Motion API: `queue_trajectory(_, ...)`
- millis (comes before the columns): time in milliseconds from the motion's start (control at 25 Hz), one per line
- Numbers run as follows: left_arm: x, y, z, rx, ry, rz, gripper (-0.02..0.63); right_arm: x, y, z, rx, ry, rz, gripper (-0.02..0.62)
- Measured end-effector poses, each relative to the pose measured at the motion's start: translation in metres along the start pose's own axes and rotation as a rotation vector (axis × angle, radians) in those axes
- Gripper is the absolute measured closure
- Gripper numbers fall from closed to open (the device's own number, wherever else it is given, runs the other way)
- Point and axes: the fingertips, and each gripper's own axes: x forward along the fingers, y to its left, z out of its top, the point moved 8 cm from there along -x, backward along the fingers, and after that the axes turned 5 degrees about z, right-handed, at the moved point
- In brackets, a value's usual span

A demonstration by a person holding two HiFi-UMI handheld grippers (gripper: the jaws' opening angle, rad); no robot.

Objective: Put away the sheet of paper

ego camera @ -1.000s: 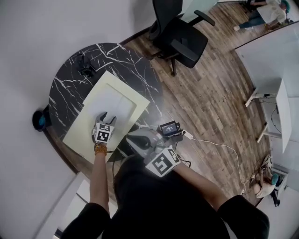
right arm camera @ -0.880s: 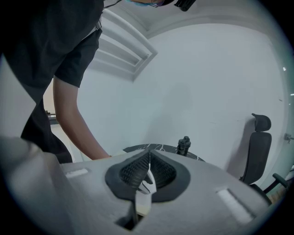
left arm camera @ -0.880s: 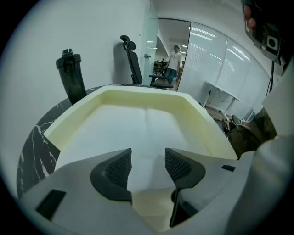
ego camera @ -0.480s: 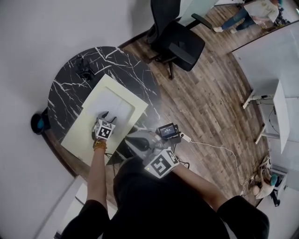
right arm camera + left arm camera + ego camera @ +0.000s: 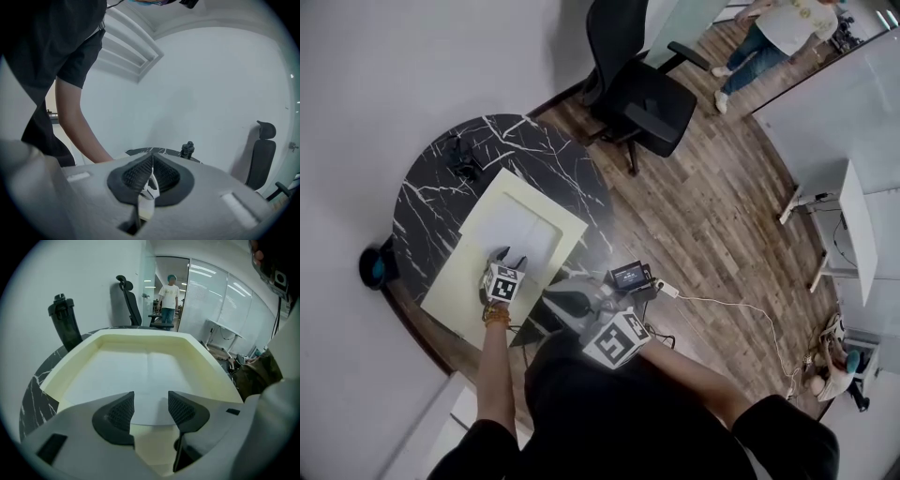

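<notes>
A white sheet of paper (image 5: 511,228) lies flat in a shallow pale yellow tray (image 5: 455,281) on the round black marble table (image 5: 422,202). My left gripper (image 5: 510,255) hovers over the sheet's near edge, open. In the left gripper view the paper (image 5: 150,371) fills the tray (image 5: 208,364), and the left gripper (image 5: 151,399) has its jaws spread with nothing between them. My right gripper (image 5: 555,294) is off the table near my body, below the tray's near corner. In the right gripper view the right gripper (image 5: 151,163) has its jaws pressed together.
A black bottle (image 5: 465,156) (image 5: 65,326) stands at the table's far side beyond the tray. An office chair (image 5: 642,84) is past the table. A small device with a screen (image 5: 630,275) and a white cable lie on the wood floor. A person (image 5: 778,28) stands far off.
The head view has shifted a little. My left gripper stays at the sheet's near edge and the right gripper stays by my body. The distant person has walked further into view.
</notes>
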Motion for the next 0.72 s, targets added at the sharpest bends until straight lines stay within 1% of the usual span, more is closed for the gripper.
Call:
queue_trajectory(120, 0.007, -0.001, -0.004, -0.009, 0.029, -0.004, 0.365, -0.004, 0.002, -0.001, -0.002, 0.008, -0.001, 0.591)
queue_trajectory(400, 0.010, 0.001, 0.008, -0.053, 0.023, 0.001, 0.365, -0.006, 0.005, -0.001, -0.017, 0.006, 0.004, 0.591)
queue_trajectory(600, -0.025, 0.000, 0.013, -0.119, -0.055, 0.072, 0.365, -0.004, 0.013, 0.002, -0.028, -0.004, 0.029, 0.591)
queue_trajectory(720, -0.050, -0.007, 0.010, -0.170, -0.127, 0.118, 0.365, -0.001, 0.020, 0.001, -0.033, -0.010, 0.046, 0.591)
